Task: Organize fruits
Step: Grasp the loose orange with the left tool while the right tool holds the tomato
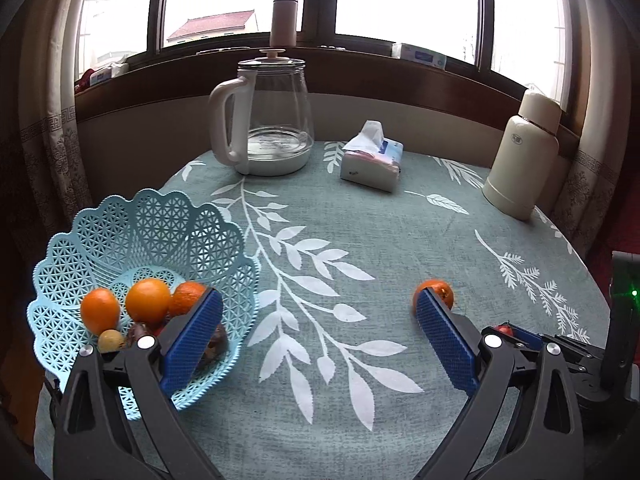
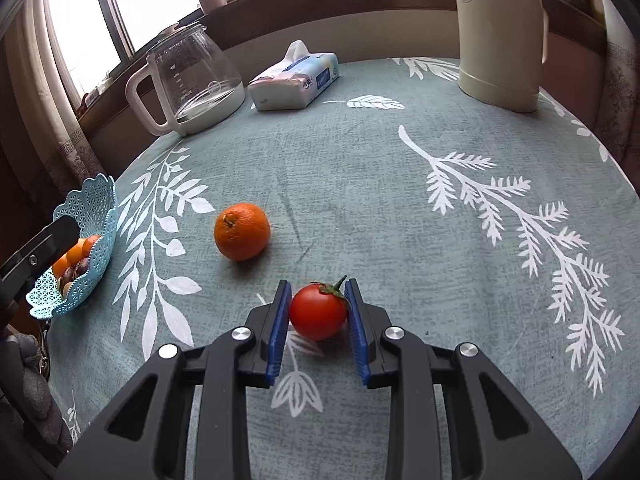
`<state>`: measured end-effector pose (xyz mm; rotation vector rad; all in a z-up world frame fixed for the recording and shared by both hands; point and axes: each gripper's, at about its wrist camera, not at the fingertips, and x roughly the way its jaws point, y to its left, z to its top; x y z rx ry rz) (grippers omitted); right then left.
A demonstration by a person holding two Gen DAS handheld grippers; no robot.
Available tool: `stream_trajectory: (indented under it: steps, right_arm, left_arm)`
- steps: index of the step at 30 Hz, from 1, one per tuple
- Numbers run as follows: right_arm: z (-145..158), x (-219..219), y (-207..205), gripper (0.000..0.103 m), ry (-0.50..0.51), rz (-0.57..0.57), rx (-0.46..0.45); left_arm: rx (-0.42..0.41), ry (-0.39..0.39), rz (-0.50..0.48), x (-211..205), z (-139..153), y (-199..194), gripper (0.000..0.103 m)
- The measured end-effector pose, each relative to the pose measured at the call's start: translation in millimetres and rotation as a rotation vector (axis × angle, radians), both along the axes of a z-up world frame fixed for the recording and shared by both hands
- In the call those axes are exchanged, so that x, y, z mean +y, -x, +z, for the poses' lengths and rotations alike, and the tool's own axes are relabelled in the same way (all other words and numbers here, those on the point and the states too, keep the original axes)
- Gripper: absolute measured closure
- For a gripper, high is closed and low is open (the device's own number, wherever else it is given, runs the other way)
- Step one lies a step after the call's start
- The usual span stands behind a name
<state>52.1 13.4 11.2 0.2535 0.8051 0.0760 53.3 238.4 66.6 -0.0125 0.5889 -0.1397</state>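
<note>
A red tomato [image 2: 318, 312] with a green stem sits between the blue pads of my right gripper [image 2: 318, 285]; both pads touch its sides, low over the tablecloth. One orange [image 2: 242, 231] lies loose on the cloth ahead and left of it. That orange [image 1: 440, 290] shows behind the right fingertip of my left gripper [image 1: 319, 298], which is open wide with nothing in it. The light blue lattice basket [image 1: 132, 228] stands at the left, holding three oranges [image 1: 147, 300], a small yellowish fruit and dark fruits. In the right wrist view the basket [image 2: 94, 204] is at the far left.
A glass kettle [image 1: 276, 120] with a white handle, a tissue pack [image 1: 374, 158] and a cream flask [image 1: 524, 152] stand along the far side of the round table [image 1: 360, 240]. A windowsill with a slim bottle [image 1: 284, 18] runs behind. The right gripper's body [image 1: 560, 360] is at lower right.
</note>
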Motion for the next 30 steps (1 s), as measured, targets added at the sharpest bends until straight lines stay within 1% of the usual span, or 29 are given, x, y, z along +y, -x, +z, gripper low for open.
stream_trajectory:
  steps: [4,8,13,18,20,23,24,25,30]
  right_arm:
    - [-1,-8,2,0.075,-0.033,-0.017,-0.004]
    - [0,-10,4,0.075,-0.041,-0.026,-0.018]
    - [0,-13,7,0.075,-0.046,-0.042,-0.030]
    - [0,-17,9,0.075,-0.054,-0.072,-0.040]
    - [1,-19,9,0.075,-0.057,-0.084,-0.041]
    - [0,-21,10,0.075,-0.063,-0.100,-0.042]
    - [0,-22,10,0.075,-0.063,-0.102,-0.041]
    - [0,-22,10,0.075,-0.062,-0.102,-0.041]
    - [0,-21,10,0.075,-0.059,-0.103,-0.041]
  left_arm:
    - [0.020,-0.020,-0.074,-27,-8,-11,0.004]
    - [0.054,-0.037,-0.139,-50,-20,-24,0.004]
    - [0.110,-0.011,-0.177,-63,-35,-45,0.006]
    - [0.144,-0.019,-0.207,-72,-45,-59,0.017]
    - [0.165,-0.017,-0.223,-76,-49,-63,0.024]
    - [0.187,-0.003,-0.244,-79,-52,-67,0.029]
    - [0.190,-0.004,-0.249,-81,-52,-68,0.030]
    - [0.194,-0.005,-0.256,-83,-53,-68,0.033]
    - [0.219,-0.006,-0.295,-91,-58,-70,0.042]
